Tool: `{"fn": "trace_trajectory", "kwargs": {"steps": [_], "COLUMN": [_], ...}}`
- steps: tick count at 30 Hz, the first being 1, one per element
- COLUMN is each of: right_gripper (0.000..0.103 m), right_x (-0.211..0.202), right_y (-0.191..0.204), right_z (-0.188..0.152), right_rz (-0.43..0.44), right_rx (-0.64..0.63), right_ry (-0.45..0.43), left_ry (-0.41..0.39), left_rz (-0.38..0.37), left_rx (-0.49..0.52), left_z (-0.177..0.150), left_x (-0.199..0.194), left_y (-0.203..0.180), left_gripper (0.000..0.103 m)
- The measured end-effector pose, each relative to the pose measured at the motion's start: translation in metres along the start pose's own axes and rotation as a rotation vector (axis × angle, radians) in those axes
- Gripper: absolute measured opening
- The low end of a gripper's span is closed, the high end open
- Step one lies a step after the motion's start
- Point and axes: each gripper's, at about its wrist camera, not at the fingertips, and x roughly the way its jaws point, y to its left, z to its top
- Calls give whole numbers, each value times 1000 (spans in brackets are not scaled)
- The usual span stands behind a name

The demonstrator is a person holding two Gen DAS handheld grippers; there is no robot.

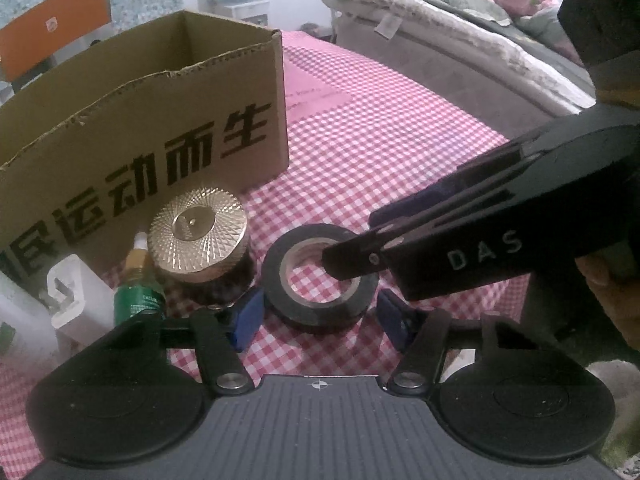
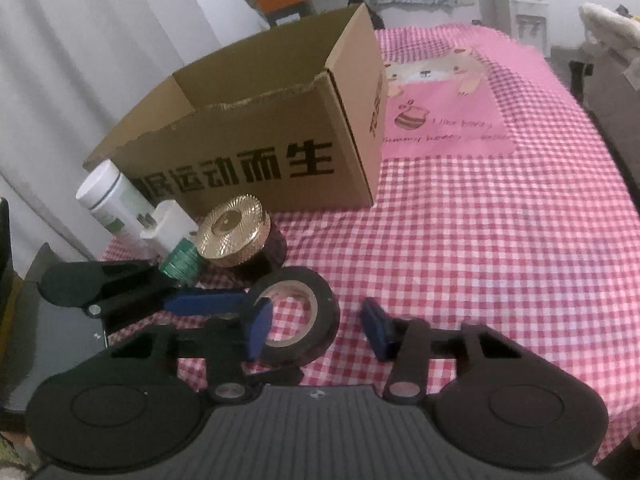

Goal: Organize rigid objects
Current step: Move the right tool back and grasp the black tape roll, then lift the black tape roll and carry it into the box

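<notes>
A black tape roll [image 1: 320, 280] lies flat on the pink checked cloth; it also shows in the right wrist view [image 2: 298, 312]. My left gripper [image 1: 320, 318] is open with the roll between its blue pads. My right gripper [image 2: 316, 330] is open; one finger reaches into the roll's hole, the other stands outside it. Left of the roll stand a gold-lidded jar [image 1: 198, 240], a green dropper bottle [image 1: 138, 294] and a white plug adapter [image 1: 74, 300]. An open cardboard box [image 1: 160, 132] stands behind them.
A white bottle [image 2: 108, 200] stands at the table's left edge beside the box [image 2: 260, 152]. A pink cartoon patch [image 2: 440, 108] is on the cloth to the right. A bed [image 1: 460, 48] lies beyond the table's far right edge.
</notes>
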Motion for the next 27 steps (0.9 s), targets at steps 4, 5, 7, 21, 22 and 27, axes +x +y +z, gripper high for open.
{"fn": "trace_trajectory", "kwargs": {"steps": [4,5,7,21,22,27], "right_gripper": [32,31,29,29,29,24], "right_x": [4,3,3,9,9,10], "right_y": [-3,-4,-5,-7,-7,-4], "right_z": [0,0,0,2,3,1], "right_rz": [1,1,-5,-7,-7,-34], "right_rx": [-1,-1,-5,-46,-55,-97], "right_ry": [12,13,13,23,22,18], "left_ry": [-4,-4,-3,-13,-15,-20], "left_rz": [-16,-16,-11,-18,-17,-12], "left_rx": [4,8,20,28,30,39], "left_z": [1,1,3,10,10,11], "left_x": [0,0,2,14,15,15], "left_y": [-2,-3,-5,-6,-7,-8], "left_gripper": [61,61,61,66,66,66]}}
